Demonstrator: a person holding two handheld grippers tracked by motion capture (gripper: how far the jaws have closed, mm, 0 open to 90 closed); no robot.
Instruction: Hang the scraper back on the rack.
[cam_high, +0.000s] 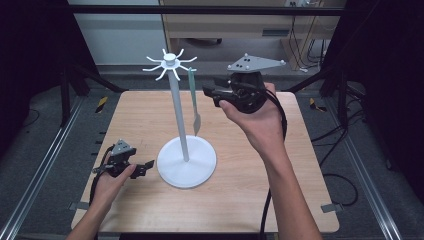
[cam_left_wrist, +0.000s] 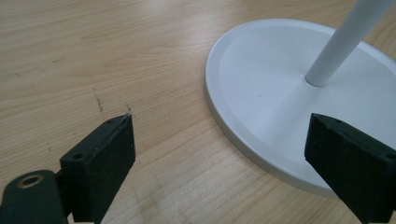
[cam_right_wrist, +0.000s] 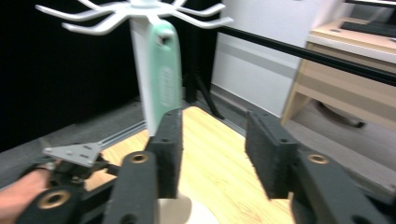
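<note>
A white hook stand (cam_high: 179, 110) rises from a round base (cam_high: 186, 161) in the middle of the wooden table. A green-handled utensil (cam_high: 194, 100) hangs from one of its top hooks (cam_high: 170, 62), its metal end pointing down. My right gripper (cam_high: 211, 93) is held high, just right of the handle, and points left at it. In the right gripper view the green handle (cam_right_wrist: 164, 79) hangs just beyond the left jaw, and the right gripper (cam_right_wrist: 212, 116) is open with nothing between the jaws. My left gripper (cam_high: 145, 167) rests low beside the base, and it (cam_left_wrist: 219, 126) is open and empty.
The stand's base (cam_left_wrist: 280, 93) lies right in front of the left gripper's jaws. Bare table (cam_high: 250, 190) spreads around the stand. A black frame bar (cam_high: 200, 9) crosses behind, with a wooden cabinet (cam_right_wrist: 345, 79) beyond. Cables lie on the floor at the right (cam_high: 345, 180).
</note>
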